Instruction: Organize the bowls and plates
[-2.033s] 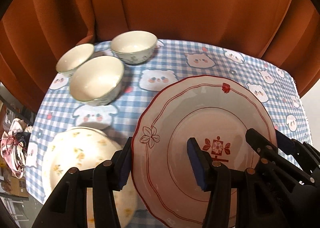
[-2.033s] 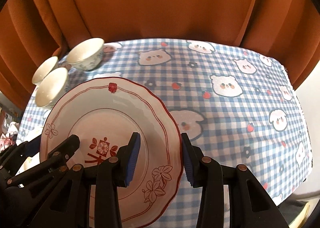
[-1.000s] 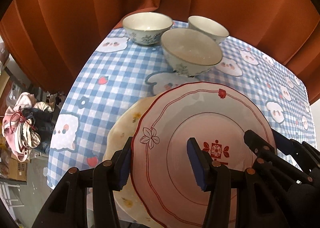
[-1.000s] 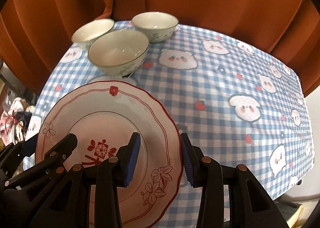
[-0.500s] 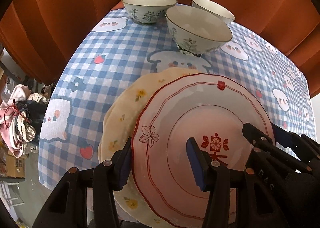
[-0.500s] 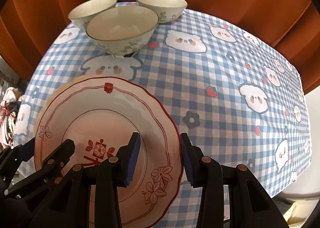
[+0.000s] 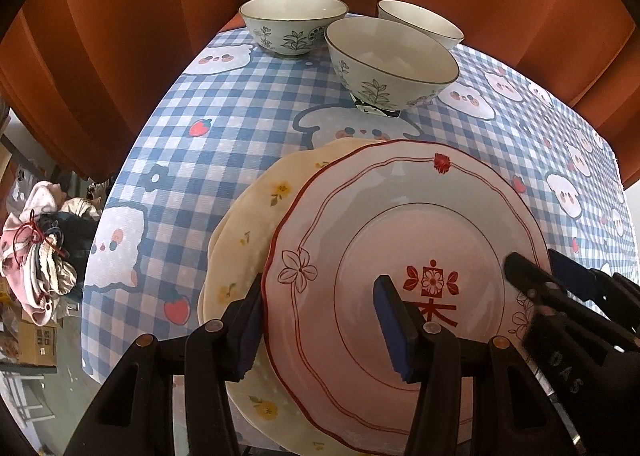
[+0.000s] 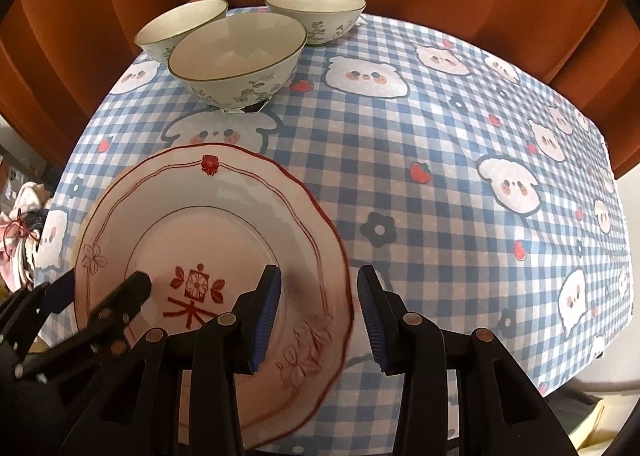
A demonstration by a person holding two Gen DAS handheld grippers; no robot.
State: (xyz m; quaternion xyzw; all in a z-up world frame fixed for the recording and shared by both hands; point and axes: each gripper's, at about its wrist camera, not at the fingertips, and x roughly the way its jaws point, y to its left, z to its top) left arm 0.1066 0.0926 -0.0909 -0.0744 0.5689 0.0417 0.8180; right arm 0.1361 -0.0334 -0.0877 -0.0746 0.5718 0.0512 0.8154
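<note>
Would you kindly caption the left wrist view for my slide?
Both claws hold a red-rimmed plate over a yellow floral plate; three bowls behind.

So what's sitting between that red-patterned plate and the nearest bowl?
Nothing stands there. In the right wrist view only bare checked tablecloth, with a printed cartoon animal, separates the red-rimmed plate from the nearest bowl. The left wrist view also shows the yellow floral plate peeking out underneath.

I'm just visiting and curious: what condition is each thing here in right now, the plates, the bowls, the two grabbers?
Red-trimmed plate: held at both edges, over the yellow one.
Yellow floral plate: lying on the tablecloth, mostly covered.
Three bowls: upright, empty, unstacked, grouped at the far edge.
Left gripper: straddling the red plate's left rim.
Right gripper: straddling its right rim.
</note>
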